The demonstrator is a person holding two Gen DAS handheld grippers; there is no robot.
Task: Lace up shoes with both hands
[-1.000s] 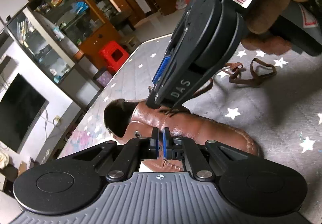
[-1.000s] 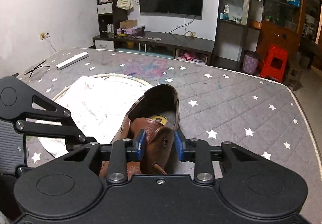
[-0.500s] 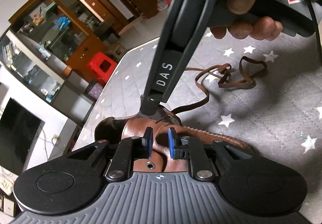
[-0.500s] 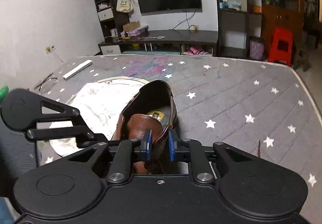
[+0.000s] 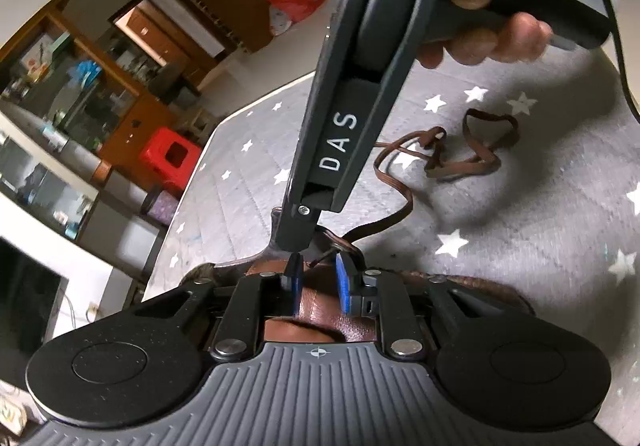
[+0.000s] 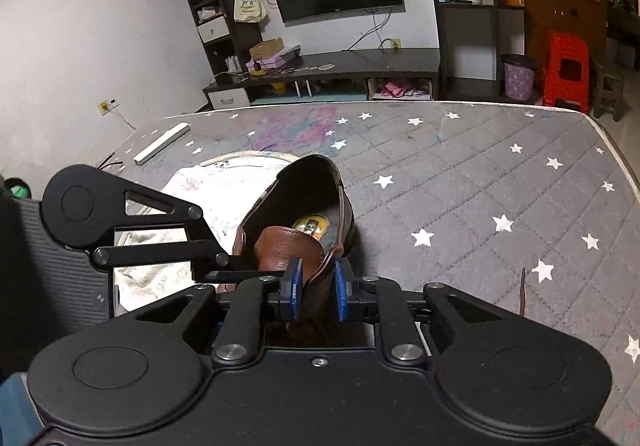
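Observation:
A brown leather shoe [image 6: 308,221] lies on the grey star-patterned mattress [image 6: 480,185], its opening facing away in the right wrist view. My right gripper [image 6: 316,290] straddles the shoe's right upper flap, jaws a little apart. My left gripper [image 5: 316,278] is open over the shoe's vamp [image 5: 324,314], with a lace tip between its pads. The brown lace [image 5: 460,161] runs from the shoe and lies in loose loops on the mattress. The right gripper's body [image 5: 348,117] crosses the left wrist view from above; the left gripper's body [image 6: 132,221] shows at left in the right wrist view.
A white cloth with a ring edge [image 6: 200,201] lies left of the shoe. A white bar [image 6: 162,143] lies at the mattress's far left. A red stool [image 6: 566,69] and a bin [image 6: 518,77] stand beyond the mattress's far edge.
My left gripper has opened from shut and moved closer over the shoe's eyelets. My right gripper narrowed, then widened slightly on the flap, and has risen a bit.

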